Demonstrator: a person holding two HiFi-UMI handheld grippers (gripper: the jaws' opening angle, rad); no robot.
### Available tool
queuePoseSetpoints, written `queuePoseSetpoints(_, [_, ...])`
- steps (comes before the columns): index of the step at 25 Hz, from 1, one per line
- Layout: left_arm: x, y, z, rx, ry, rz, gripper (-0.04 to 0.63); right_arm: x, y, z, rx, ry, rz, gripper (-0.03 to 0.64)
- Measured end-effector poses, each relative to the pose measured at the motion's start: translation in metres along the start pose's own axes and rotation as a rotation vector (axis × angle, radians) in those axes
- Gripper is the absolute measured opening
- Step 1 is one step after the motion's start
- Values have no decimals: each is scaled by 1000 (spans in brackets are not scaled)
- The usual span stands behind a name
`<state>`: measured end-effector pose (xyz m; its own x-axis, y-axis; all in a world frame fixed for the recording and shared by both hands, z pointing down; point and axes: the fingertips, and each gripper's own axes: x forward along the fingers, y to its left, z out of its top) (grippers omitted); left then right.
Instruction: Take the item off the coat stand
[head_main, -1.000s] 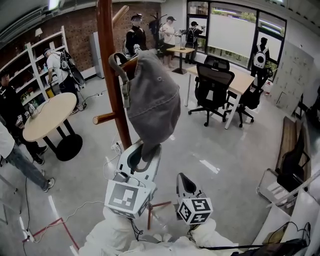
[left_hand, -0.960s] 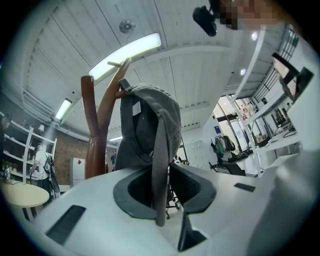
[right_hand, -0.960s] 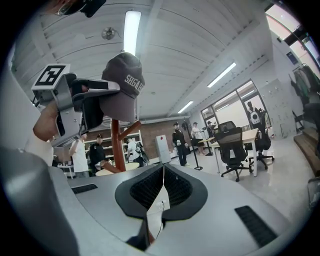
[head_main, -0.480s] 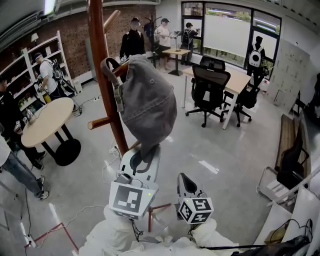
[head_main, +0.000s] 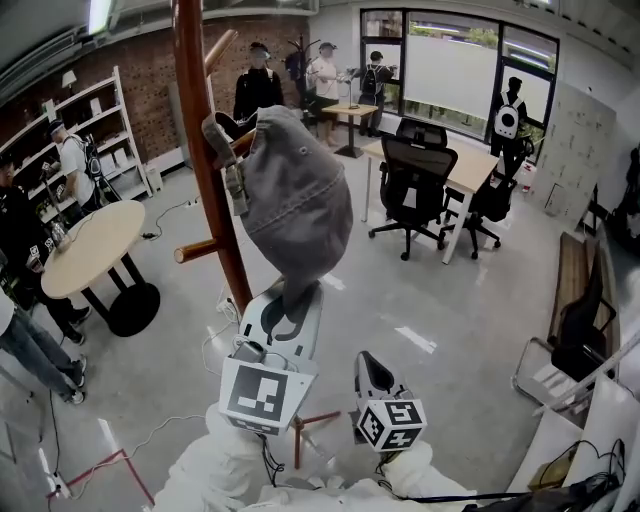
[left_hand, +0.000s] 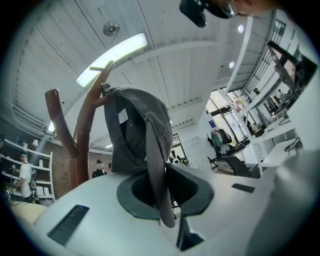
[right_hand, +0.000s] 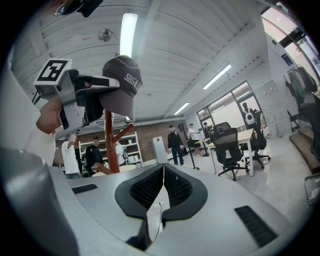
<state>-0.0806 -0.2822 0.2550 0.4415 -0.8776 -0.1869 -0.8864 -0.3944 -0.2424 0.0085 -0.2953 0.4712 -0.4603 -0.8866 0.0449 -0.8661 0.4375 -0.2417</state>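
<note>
**Head view.** The left gripper points up at the grey cap. The cap hangs directly above its jaws from a peg of the wooden coat stand. The post stands just left of and beyond the gripper. The right gripper sits lower, to the right of the left one and well apart from the cap.

To do the step well, lift the cap up and off the end of the peg before drawing it away. A straight downward pull would likely snag the band on the peg or rock the stand.

No container takes part in this step. A shelving unit stands far off to the left, and its contents are too small to identify.

**Left gripper view.** The jaws have just been closing and now clamp the brim, which runs edge-on down between them. The crown rises ahead of and above the jaws, hooked over the peg. The grip sits low on the brim, so expect the crown to swing, and keep the lift slow.

**Right gripper view.** The jaws are pressed together with nothing between them. The cap and the left gripper appear up and to the left. This gripper is free to steady the crown if it catches.
</note>
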Motion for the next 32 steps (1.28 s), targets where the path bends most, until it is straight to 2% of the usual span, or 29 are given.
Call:
queuePoseSetpoints(7, [9,-6,13,39,-31,-7,34,-4,-7,-2,2,-1,-9,10])
queuePoseSetpoints(19, [25,-26,29,61,-85,-38,35,-19,-35,3,14,-9,-71,11])
queuePoseSetpoints(27, [38,-51,34,55,-110,-90,35,-34,-59,8,19,-22,-128,11])
queuePoseSetpoints(32, [36,-67,24,4,-98,-122,35,-44,-71,8,17,-24,-153,11])
